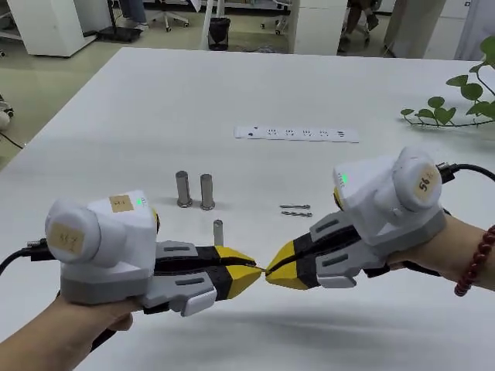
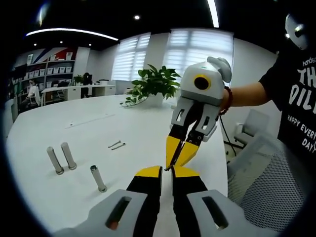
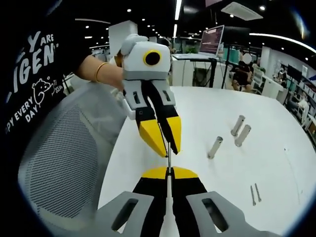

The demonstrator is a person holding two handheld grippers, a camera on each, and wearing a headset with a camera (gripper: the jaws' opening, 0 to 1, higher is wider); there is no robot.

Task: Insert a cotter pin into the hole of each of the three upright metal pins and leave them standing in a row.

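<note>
Meeting tip to tip low over the table, the left gripper and right gripper face each other in the head view. Beyond them the three metal pins stand upright, two side by side and one nearer, with two cotter pins lying off to their right. Over to the left gripper view: its jaws sit almost together, though whether they bite anything I cannot tell. Now the right gripper view: jaws clenched on a thin cotter pin that runs up into the left gripper's yellow tips. That looks like a handover to square the pin up for a hole.
</note>
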